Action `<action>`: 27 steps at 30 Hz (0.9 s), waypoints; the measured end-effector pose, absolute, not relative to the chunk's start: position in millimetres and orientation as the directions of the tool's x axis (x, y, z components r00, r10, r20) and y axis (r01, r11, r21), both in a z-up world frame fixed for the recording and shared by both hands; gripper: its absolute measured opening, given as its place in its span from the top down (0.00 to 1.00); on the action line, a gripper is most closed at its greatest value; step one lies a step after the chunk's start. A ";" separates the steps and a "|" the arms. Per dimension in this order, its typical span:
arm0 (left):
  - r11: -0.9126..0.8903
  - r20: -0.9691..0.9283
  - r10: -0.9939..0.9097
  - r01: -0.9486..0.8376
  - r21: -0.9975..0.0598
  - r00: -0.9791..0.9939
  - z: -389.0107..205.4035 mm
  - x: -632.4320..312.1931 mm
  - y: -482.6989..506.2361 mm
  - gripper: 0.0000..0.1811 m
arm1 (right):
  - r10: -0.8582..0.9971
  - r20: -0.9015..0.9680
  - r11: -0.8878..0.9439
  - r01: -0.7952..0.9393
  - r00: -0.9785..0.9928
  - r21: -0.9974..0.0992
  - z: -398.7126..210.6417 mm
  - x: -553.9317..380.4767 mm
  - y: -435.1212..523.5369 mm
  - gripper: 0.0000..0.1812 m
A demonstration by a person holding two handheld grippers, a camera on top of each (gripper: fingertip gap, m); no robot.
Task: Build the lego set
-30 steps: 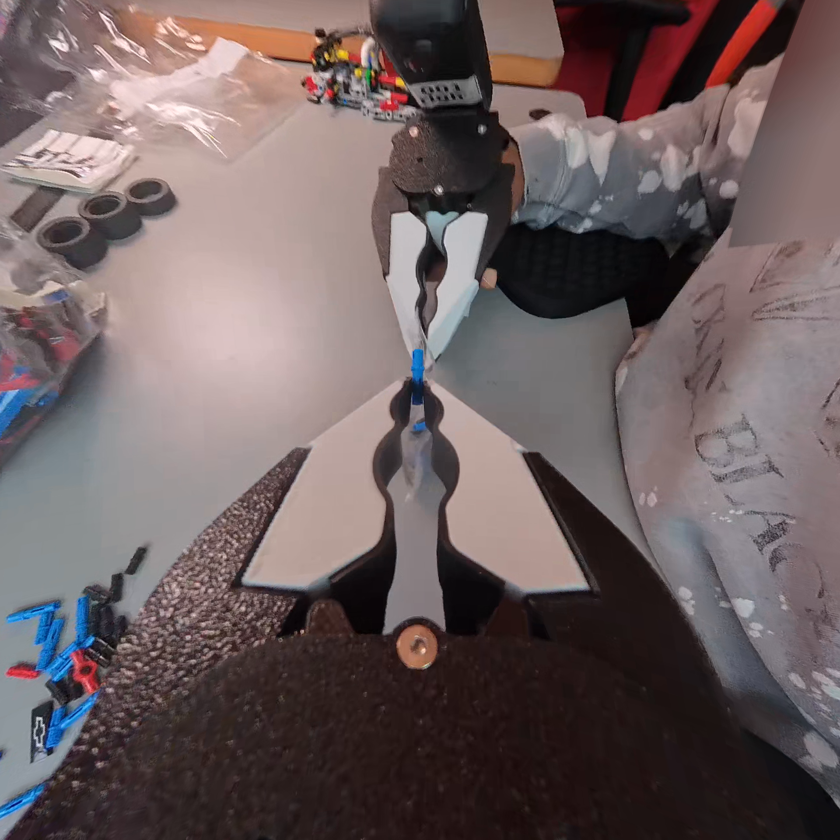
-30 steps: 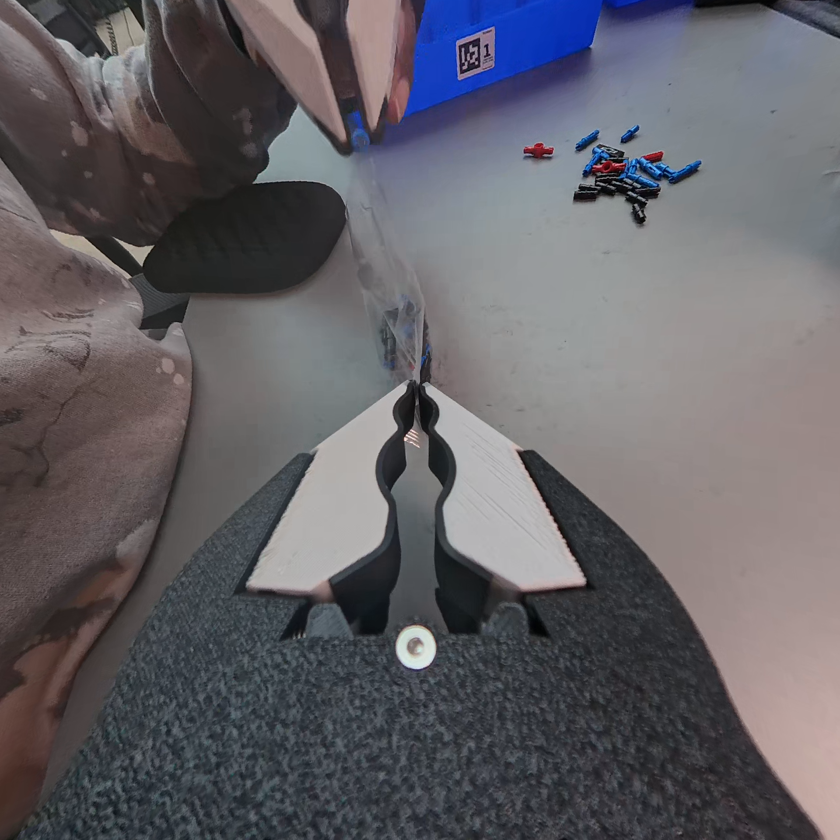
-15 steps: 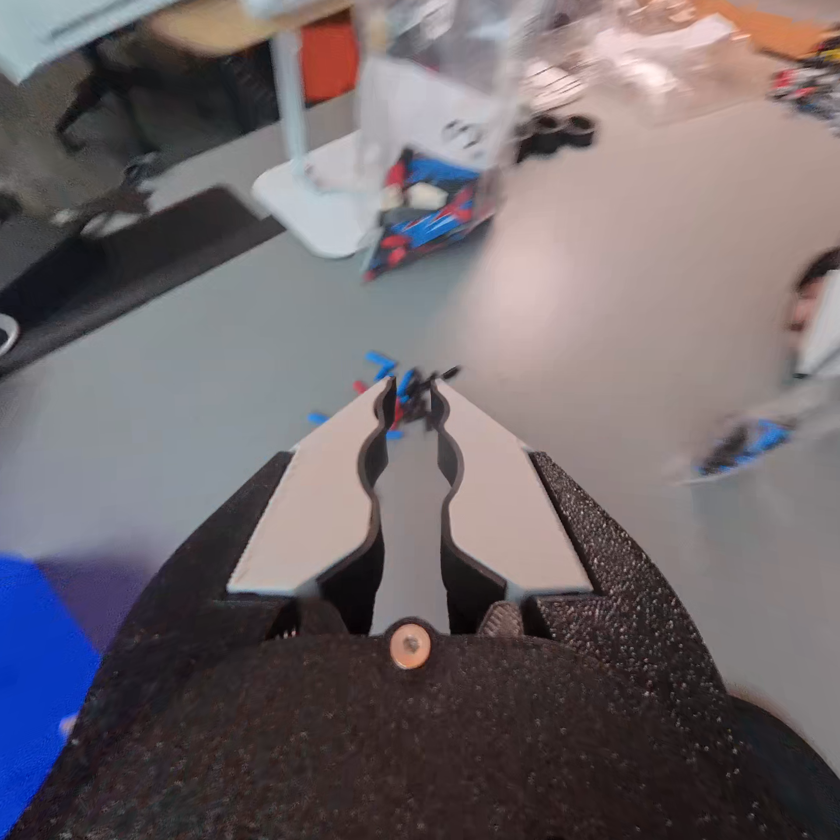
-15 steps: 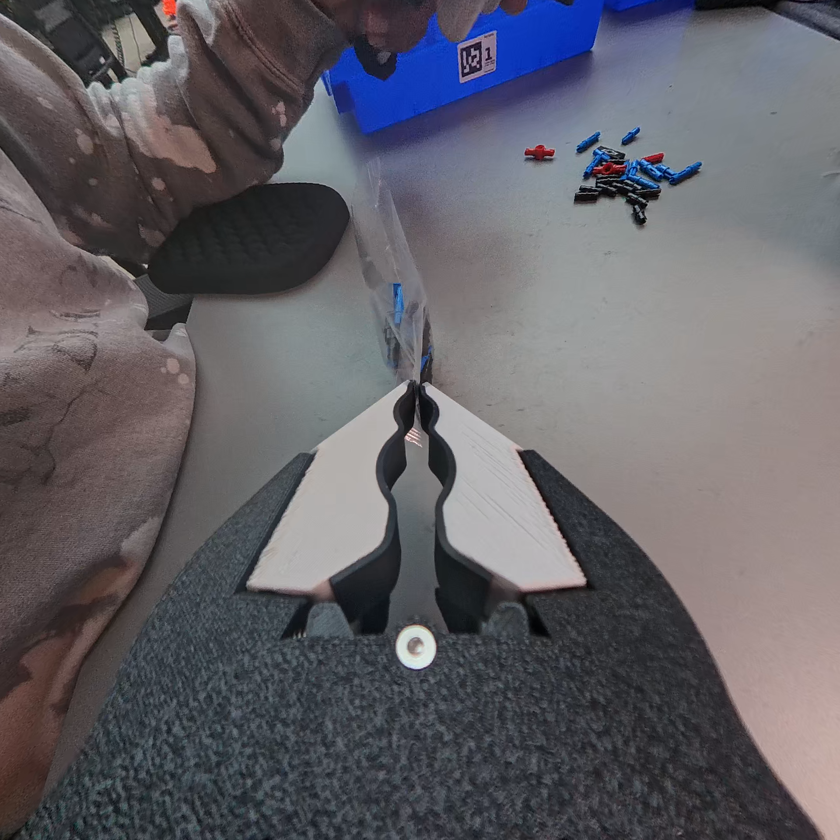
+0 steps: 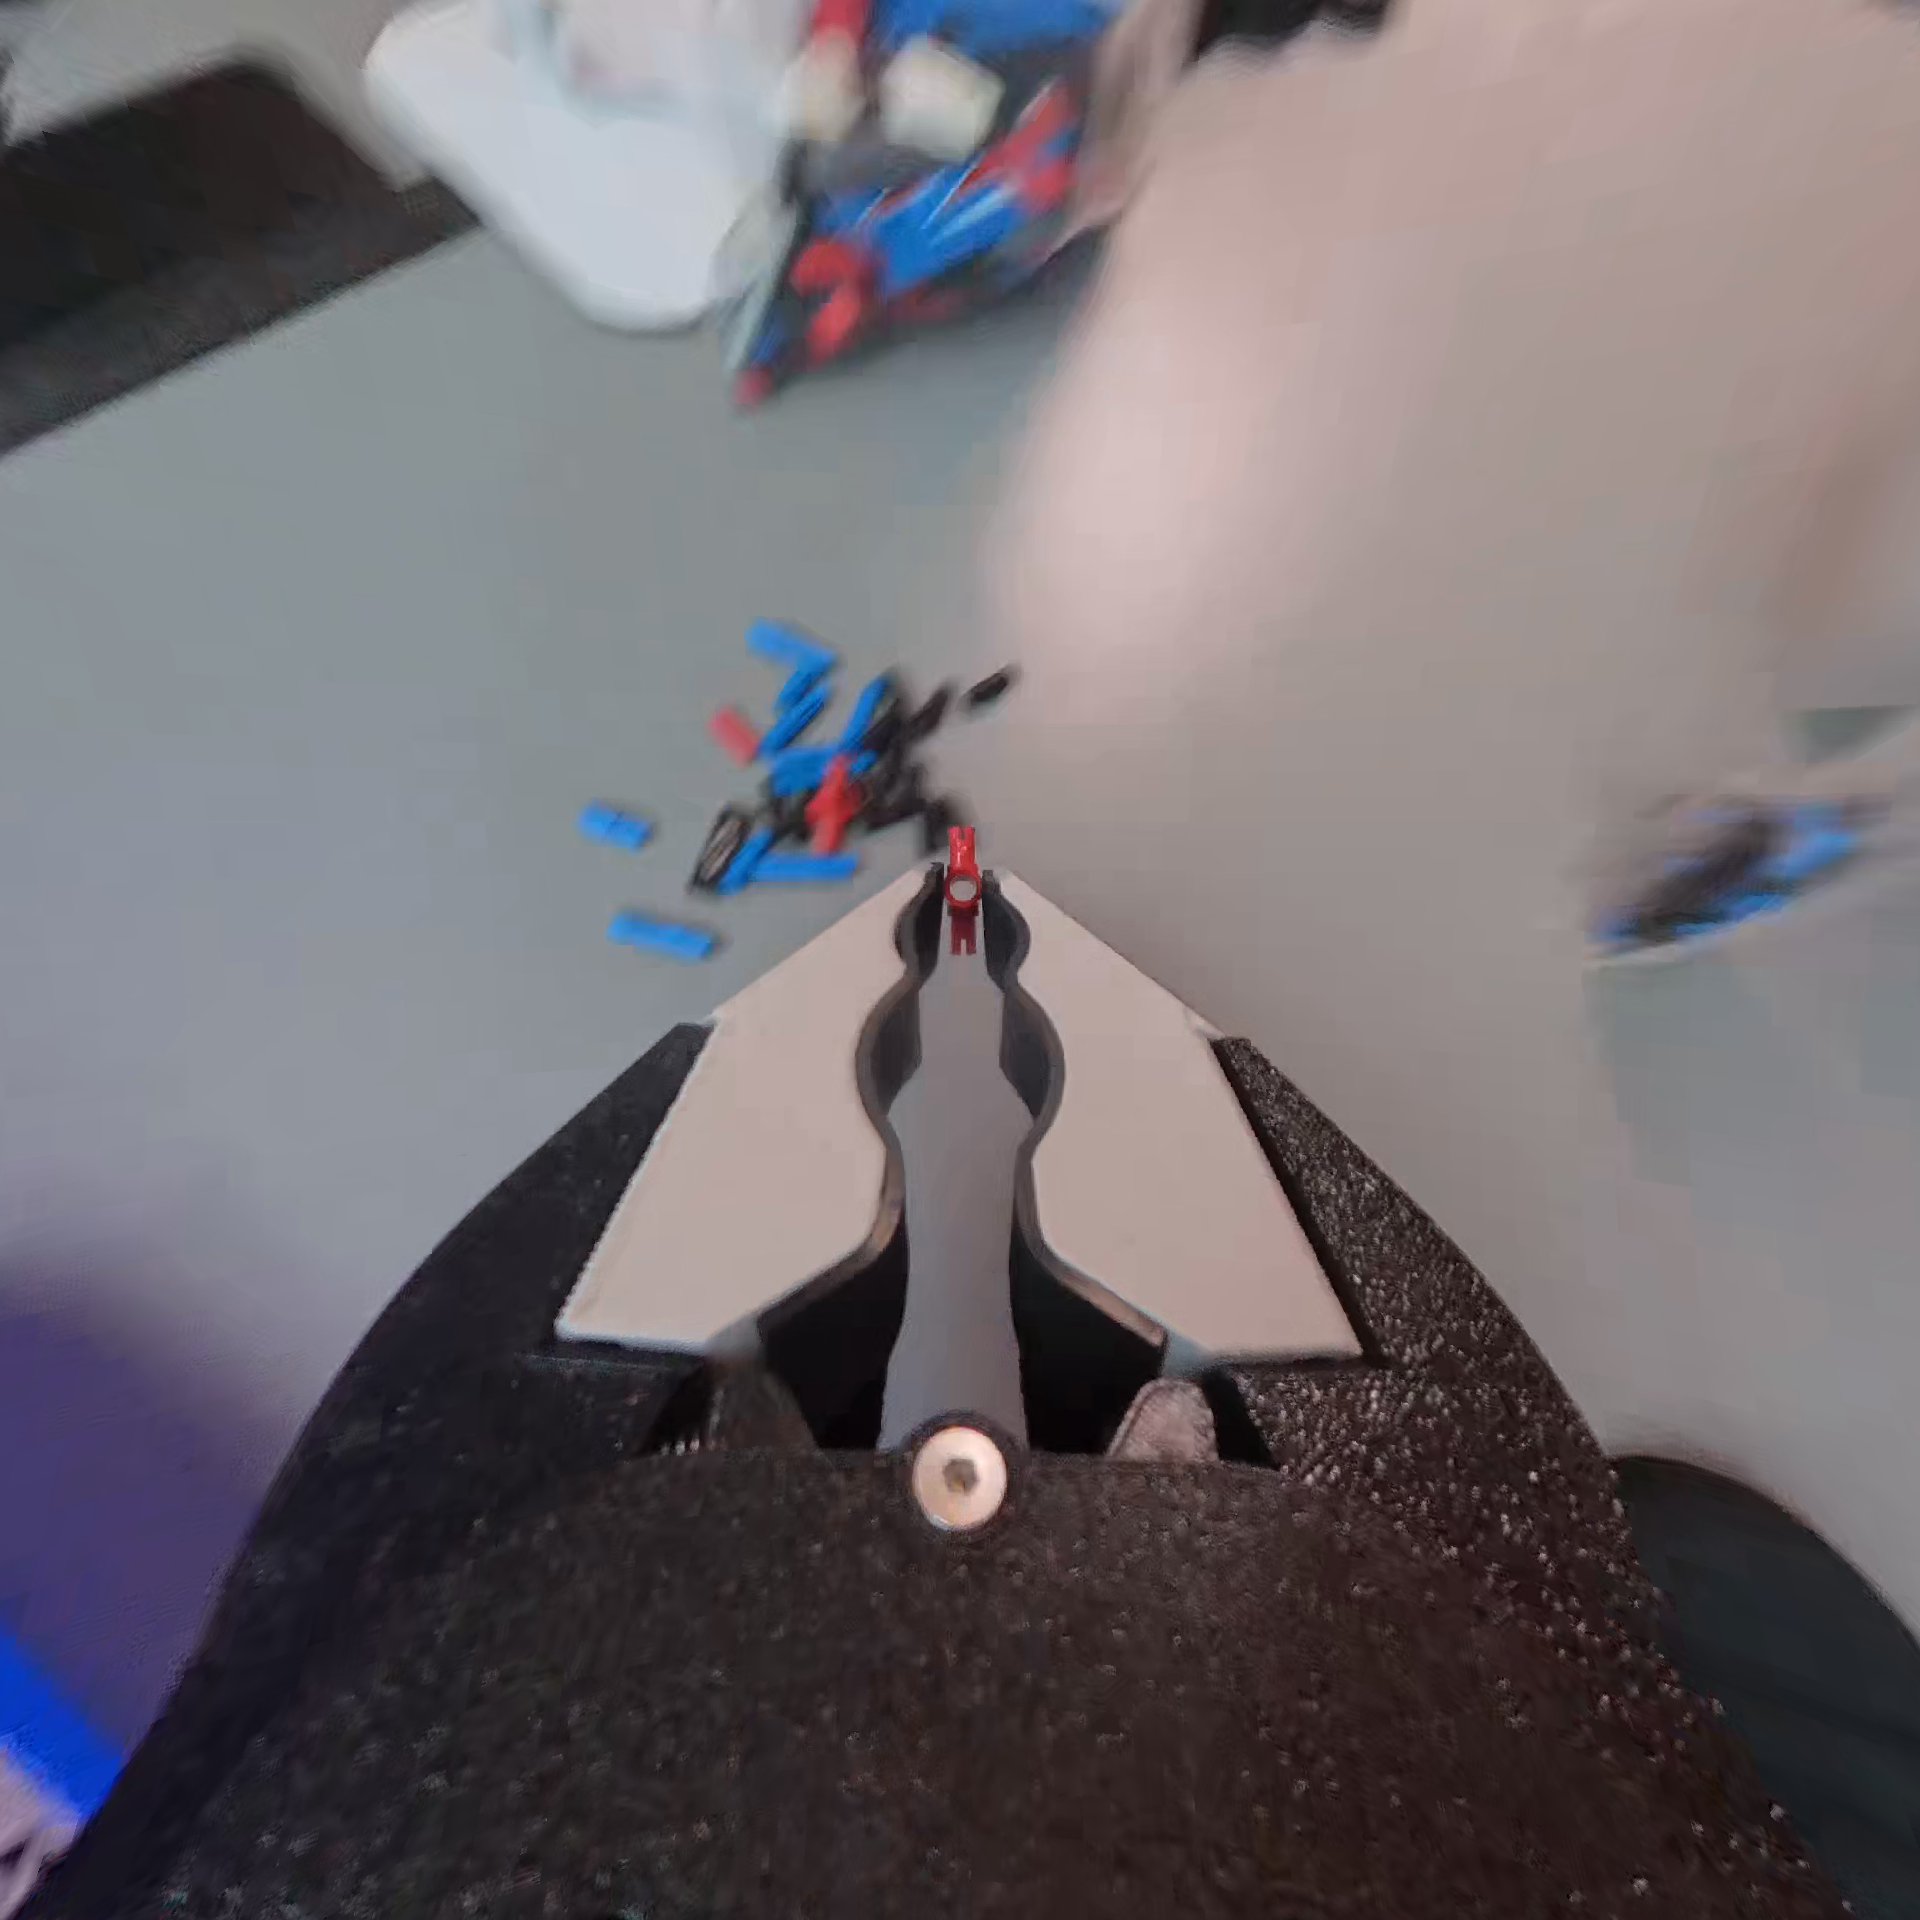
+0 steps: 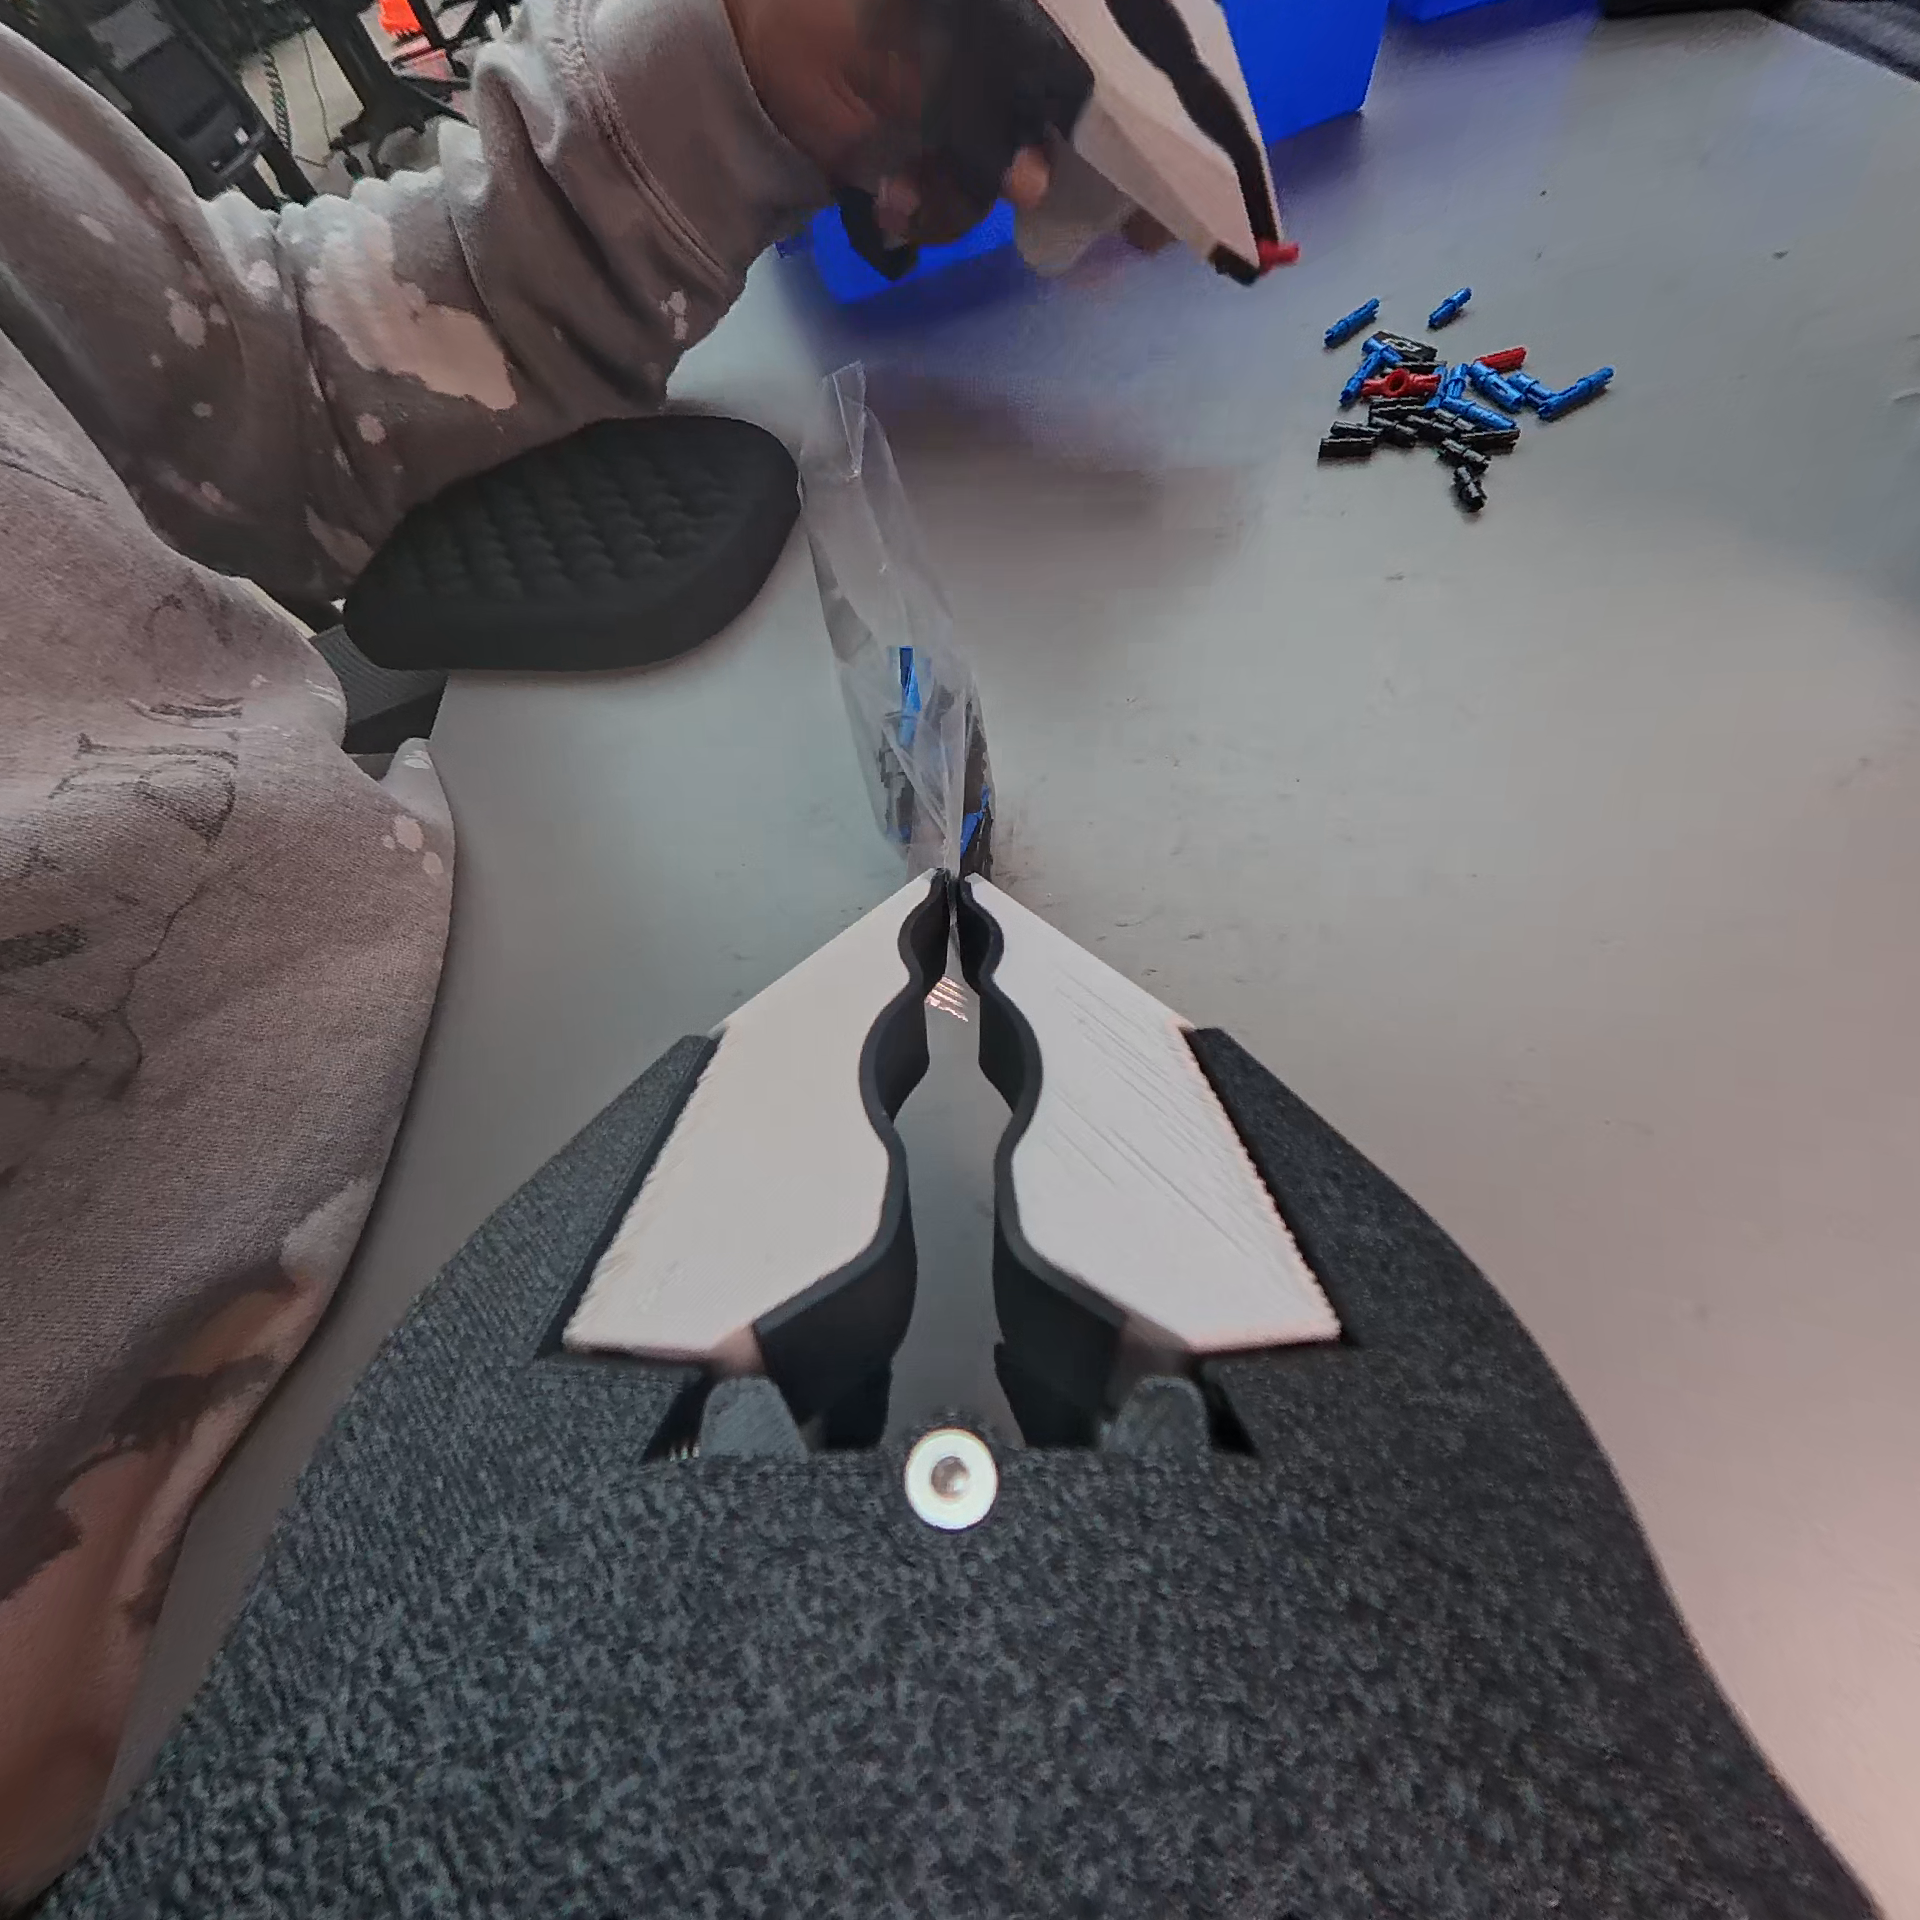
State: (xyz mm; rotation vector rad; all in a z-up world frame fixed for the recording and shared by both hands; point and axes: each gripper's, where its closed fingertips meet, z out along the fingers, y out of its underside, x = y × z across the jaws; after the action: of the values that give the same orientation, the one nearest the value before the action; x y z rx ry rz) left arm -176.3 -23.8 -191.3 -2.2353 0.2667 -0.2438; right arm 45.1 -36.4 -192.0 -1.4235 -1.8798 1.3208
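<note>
My left gripper [image 5: 962, 879] is shut on a small red connector piece [image 5: 963, 896], held just above the grey table beside a loose pile of blue, black and red pins [image 5: 821, 790]. It also shows in the right wrist view [image 6: 1252, 260], with the red piece [image 6: 1276, 252] at its tips over the pile [image 6: 1455, 400]. My right gripper [image 6: 951, 883] is shut on the edge of a small clear plastic bag [image 6: 904, 686] holding blue and black pins. The bag shows blurred in the left wrist view [image 5: 1745, 862].
A larger clear bag of red, blue and white parts [image 5: 935, 229] lies behind the pile, next to a white stand base [image 5: 582, 187]. A blue bin [image 6: 914, 255] stands at the back. A black armrest [image 6: 571, 540] and a person's sleeve [image 6: 468, 260] are at the left. The grippers' ends are close to 25 cm from one another.
My left gripper let go of the blue pin and the bag, swung over to the pin pile and closed on the red connector that lay beside it. My right gripper has stayed put, holding the bag.
</note>
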 end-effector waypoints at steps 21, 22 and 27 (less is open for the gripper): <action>-0.412 0.102 -0.394 -0.076 -0.908 0.913 -122.5 -120.8 -10.1 0.89 | 0.905 -0.193 0.018 0.486 -0.380 -0.874 -191.2 45.2 -36.7 1.00; -0.446 0.100 -0.270 -0.033 -0.894 0.958 -136.1 -156.1 -3.6 0.88 | 0.903 -0.194 0.019 0.487 -0.383 -0.873 -191.5 45.2 -37.2 1.00; -0.639 0.132 0.034 0.124 -0.760 0.991 -213.0 -236.1 -3.6 0.84 | 0.902 -0.195 0.022 0.490 -0.386 -0.872 -192.3 45.1 -38.1 1.00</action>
State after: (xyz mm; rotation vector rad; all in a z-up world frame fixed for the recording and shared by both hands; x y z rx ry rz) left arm -236.1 -3.6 -213.0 -2.2620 -0.1092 -0.1323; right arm 45.1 -38.1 -192.3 -1.4149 -1.8898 1.3259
